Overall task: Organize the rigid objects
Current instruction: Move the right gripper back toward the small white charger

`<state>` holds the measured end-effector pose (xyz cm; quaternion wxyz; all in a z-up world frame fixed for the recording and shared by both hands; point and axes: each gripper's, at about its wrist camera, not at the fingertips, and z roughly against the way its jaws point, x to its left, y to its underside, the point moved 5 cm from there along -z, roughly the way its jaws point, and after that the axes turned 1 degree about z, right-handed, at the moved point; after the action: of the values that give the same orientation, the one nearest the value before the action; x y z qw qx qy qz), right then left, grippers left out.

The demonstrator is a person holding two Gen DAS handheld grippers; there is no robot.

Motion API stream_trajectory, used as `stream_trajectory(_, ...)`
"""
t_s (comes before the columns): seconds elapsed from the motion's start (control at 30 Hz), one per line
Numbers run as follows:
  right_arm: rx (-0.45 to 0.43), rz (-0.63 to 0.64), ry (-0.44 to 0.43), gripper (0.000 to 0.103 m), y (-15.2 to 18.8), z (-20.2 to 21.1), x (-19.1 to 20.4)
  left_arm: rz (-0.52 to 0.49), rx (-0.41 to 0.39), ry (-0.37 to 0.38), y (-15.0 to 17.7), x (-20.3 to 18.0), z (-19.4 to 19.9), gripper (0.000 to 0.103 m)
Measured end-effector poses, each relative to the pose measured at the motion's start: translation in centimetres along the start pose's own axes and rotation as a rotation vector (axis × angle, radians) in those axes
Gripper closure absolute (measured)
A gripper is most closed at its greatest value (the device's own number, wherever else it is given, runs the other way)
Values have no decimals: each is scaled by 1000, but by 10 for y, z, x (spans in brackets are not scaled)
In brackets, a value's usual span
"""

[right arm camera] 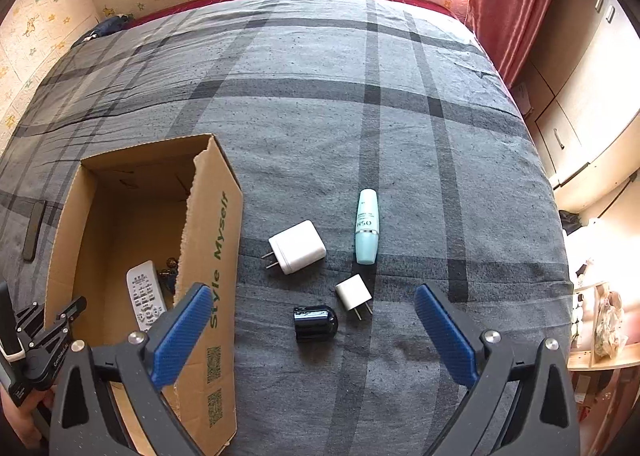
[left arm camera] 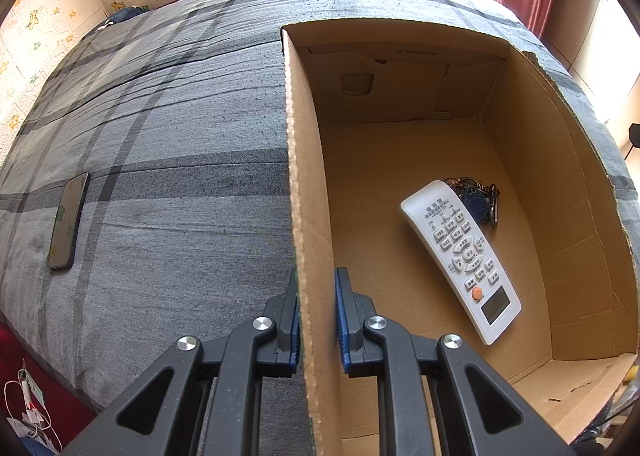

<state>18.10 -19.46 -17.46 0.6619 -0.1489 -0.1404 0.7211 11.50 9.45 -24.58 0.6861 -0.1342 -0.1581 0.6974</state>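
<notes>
Grey plaid bed (right arm camera: 320, 116). Left tool (left arm camera: 318, 320) clamped on cardboard box (left arm camera: 304, 216) wall; remote (left arm camera: 460, 256) inside. Right tool (right arm camera: 314, 336), jaws apart, above black cap (right arm camera: 315, 323); judged next: descend, close on it.

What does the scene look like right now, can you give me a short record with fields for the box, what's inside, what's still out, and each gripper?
box: cardboard box on the plaid bed cover
inside: white remote, keys
still out: large charger, small charger, black cap, blue bottle, phone
left gripper: shut on the box wall
right gripper: open, empty
</notes>
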Motion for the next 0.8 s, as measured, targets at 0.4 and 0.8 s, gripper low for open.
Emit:
stream_trajectory(0.4, 75, -94, 26, 0, 16, -55, -37, -5, 5, -5, 0, -1, -1, 87)
stream_trajectory(0.8, 153, -149, 22, 0, 28, -112, -55, -6, 7, -10, 0, -2, -1, 87)
